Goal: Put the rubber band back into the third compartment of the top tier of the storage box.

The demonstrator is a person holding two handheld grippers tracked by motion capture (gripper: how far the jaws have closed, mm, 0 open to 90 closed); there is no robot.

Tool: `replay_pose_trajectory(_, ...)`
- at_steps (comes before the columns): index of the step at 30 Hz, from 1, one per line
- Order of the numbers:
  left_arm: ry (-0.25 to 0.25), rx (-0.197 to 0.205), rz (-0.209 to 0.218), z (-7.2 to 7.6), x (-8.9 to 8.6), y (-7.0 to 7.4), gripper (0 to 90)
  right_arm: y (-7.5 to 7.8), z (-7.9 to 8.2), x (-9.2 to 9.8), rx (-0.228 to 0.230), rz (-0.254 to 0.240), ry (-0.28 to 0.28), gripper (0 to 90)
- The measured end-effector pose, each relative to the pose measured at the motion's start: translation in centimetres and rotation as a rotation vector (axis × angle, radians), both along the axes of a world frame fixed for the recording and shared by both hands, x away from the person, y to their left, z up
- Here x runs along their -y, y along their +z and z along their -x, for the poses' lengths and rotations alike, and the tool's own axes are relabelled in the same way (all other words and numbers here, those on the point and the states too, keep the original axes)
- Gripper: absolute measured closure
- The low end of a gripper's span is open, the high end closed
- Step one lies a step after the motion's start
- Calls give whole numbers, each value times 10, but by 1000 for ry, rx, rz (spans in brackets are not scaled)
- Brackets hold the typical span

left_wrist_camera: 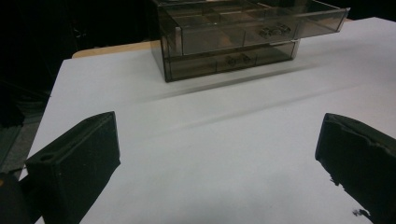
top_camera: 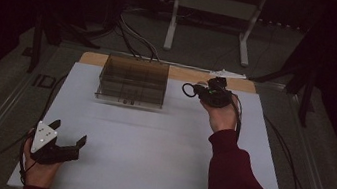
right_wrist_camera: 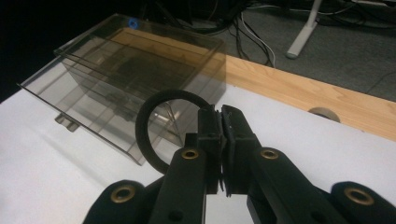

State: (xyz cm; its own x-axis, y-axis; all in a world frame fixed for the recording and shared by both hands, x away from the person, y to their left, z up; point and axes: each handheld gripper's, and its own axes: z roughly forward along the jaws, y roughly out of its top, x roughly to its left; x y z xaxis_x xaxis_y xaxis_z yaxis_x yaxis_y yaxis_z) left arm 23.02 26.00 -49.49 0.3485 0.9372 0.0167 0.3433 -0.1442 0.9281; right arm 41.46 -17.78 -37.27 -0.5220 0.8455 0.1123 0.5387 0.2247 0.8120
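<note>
Right gripper [right_wrist_camera: 221, 122] clamped on black rubber ring [right_wrist_camera: 150, 122] beside smoked drawer organizer [top_camera: 132, 80]; left gripper [top_camera: 68, 135] wide open — empty, over white worktop [top_camera: 158, 148].

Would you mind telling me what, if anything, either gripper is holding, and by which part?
The right gripper pinches a black ring by its rim at one side, the loop sticking out beyond the jaws. The left gripper is open and holds nothing.

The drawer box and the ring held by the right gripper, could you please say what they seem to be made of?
Drawer box: probably smoke-tinted clear plastic, glossy; its dividers show through the walls. Ring: matte black, looks like elastic or rubber, pinched in the right gripper; which one, I cannot tell.
</note>
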Motion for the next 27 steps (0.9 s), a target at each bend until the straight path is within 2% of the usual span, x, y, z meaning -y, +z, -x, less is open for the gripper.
replay_pose_trajectory(17, -4, 2, 6, 1, 0, 0, 7, -6, -7, -13, 7, -52, 19, 878)
replay_pose_trajectory(27, -8, 6, 9, 1, 0, 1, 7, -8, -10, -23, 18, -62, 34, 878)
